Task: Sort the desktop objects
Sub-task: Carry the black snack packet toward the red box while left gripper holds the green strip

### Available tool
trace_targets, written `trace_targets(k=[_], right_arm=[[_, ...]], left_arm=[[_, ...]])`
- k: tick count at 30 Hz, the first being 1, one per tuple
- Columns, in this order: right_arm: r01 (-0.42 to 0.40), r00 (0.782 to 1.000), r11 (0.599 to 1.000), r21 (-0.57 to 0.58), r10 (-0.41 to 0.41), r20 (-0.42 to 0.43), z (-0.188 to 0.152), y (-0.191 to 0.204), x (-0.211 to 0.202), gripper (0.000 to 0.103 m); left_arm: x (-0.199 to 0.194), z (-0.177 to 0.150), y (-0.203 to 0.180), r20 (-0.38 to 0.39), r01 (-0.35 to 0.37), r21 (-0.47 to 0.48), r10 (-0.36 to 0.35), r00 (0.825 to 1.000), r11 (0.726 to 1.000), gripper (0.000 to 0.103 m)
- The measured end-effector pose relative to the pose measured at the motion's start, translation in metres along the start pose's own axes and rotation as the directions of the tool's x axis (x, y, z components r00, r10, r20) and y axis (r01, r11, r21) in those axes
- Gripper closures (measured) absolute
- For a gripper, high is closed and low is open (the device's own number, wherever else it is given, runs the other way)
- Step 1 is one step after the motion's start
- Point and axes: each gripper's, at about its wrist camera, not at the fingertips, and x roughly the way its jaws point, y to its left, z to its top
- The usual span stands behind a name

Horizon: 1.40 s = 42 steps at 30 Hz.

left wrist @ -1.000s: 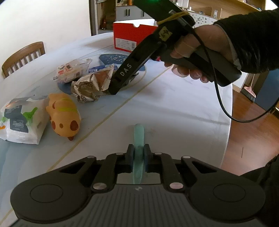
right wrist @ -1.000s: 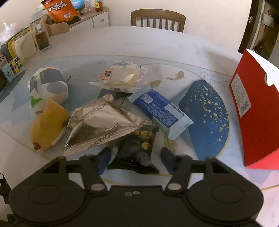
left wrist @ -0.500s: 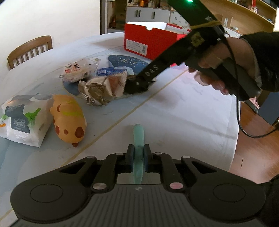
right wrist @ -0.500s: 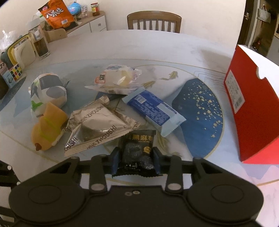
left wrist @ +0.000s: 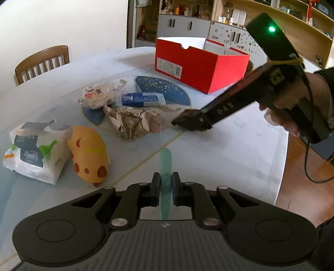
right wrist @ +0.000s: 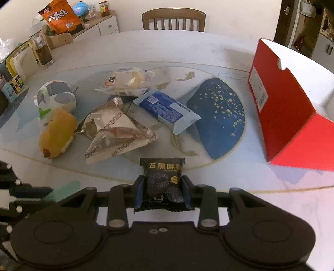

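My right gripper (right wrist: 162,188) is shut on a small black snack packet (right wrist: 162,179), lifted just off the table; the left wrist view shows that gripper (left wrist: 189,122) held by a hand. My left gripper (left wrist: 166,185) is shut on a thin teal strip (left wrist: 165,164), whose end also shows in the right wrist view as a teal strip (right wrist: 65,189). On the table lie a silver foil packet (right wrist: 117,133), a blue wrapped bar (right wrist: 167,110), a clear bread bag (right wrist: 127,81), an orange toy (right wrist: 56,133) and a white tissue pack (right wrist: 55,98). An open red box (right wrist: 292,116) stands at the right.
The round white table (left wrist: 219,150) ends near a wooden floor (left wrist: 302,191). A wooden chair (right wrist: 173,19) stands at the far side. A side counter holds an orange snack bag (right wrist: 59,18), a glass (right wrist: 42,52) and a puzzle cube (right wrist: 15,83).
My right gripper closed on the black packet, lifted it and drew it back from the pile. The left gripper stayed put with the teal strip.
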Motion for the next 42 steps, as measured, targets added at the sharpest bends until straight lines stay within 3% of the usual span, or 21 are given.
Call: trace_targets(k=[21, 42], right_arm=[[-0.050, 0.996, 0.999, 0.008, 0.050, 0.069, -0.001, -0.009, -0.067, 0.067], [-0.137, 0.981, 0.988, -0.078, 0.146, 0.129, 0.040, -0.118, -0.097, 0.068]], left_arm=[[-0.014, 0.039, -0.004, 0.064, -0.031, -0.053, 0.035, 0.997, 0.998, 0.093], [0.045, 0.145, -0.061, 0.134, -0.057, -0.106, 0.071, 0.988, 0.993, 0.093]])
